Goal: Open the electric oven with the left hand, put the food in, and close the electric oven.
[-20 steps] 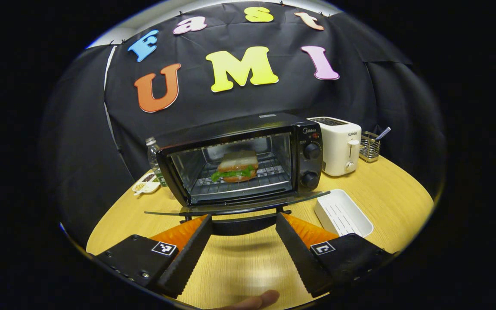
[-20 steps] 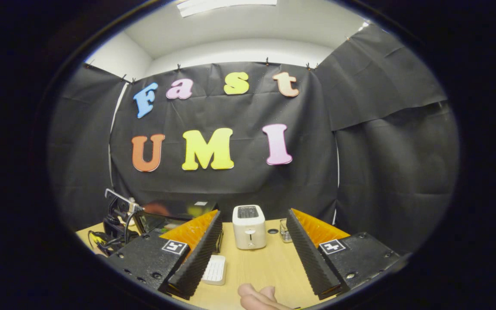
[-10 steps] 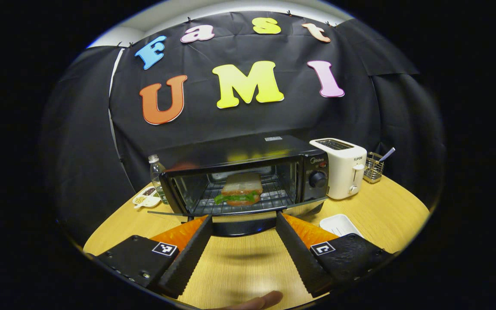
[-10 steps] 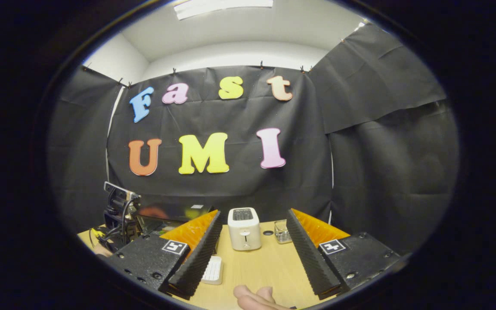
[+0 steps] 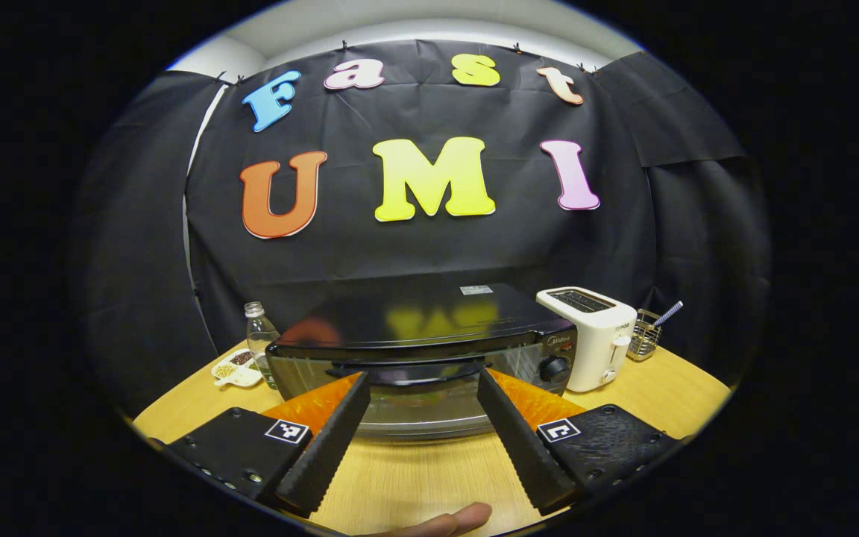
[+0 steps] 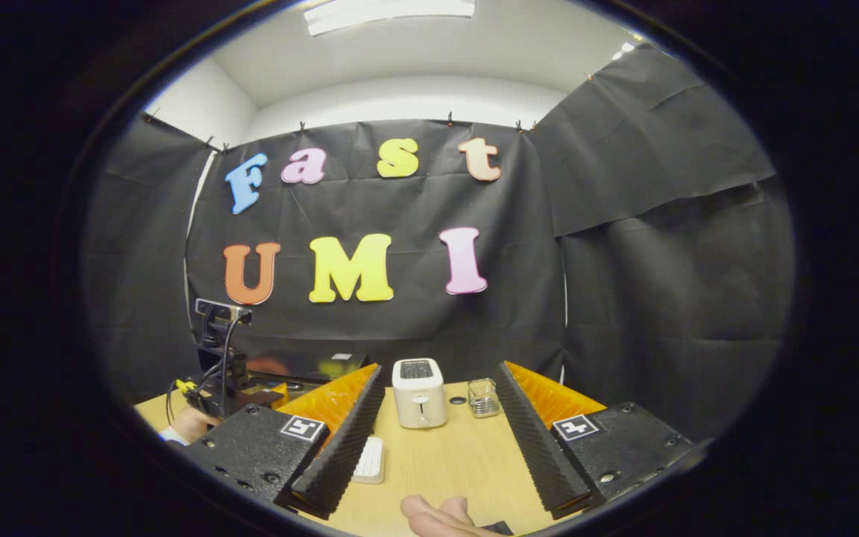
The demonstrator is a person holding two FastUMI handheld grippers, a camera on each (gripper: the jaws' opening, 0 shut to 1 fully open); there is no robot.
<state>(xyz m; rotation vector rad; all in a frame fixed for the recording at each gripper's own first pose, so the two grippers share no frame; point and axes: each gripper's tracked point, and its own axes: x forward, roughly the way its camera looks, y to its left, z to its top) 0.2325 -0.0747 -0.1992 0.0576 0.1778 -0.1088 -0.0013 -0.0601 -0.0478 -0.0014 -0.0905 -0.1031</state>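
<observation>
Bench [image 5: 414,485]: wooden top is filling the lower part of both views, with black cloth hanging behind it.
Fingertip [image 5: 453,518]: is showing at the bottom edge of the left gripper view, below the left tool.
Left tool [image 5: 418,384]: is sitting at lower centre of the left gripper view, fingers spread wide and pressing on nothing; the oven door handle [image 5: 413,373] is lying between the fingertips.
Electric oven [image 5: 422,335]: is standing on the bench at centre of the left gripper view, just beyond the left tool; its glass door [image 5: 418,399] is looking almost upright, nearly shut; the food inside cannot be made out.
Toaster [image 5: 592,335]: white, is standing just right of the oven.
Wire holder [image 5: 644,339]: is sitting right of the toaster, at the right of the frame.
Bottle [image 5: 259,343]: clear, is standing at the oven's left, with a small dish [image 5: 236,369] beside it.
Right tool [image 6: 437,380]: is holding at lower centre of the right gripper view, fingers wide apart and empty, over bare bench.
White tray [image 6: 370,461]: is lying on the bench beside the right tool's left finger.
Far left of right gripper view: the left tool's body with its cables [image 6: 217,373] is showing, a hand [image 6: 189,424] under it.
</observation>
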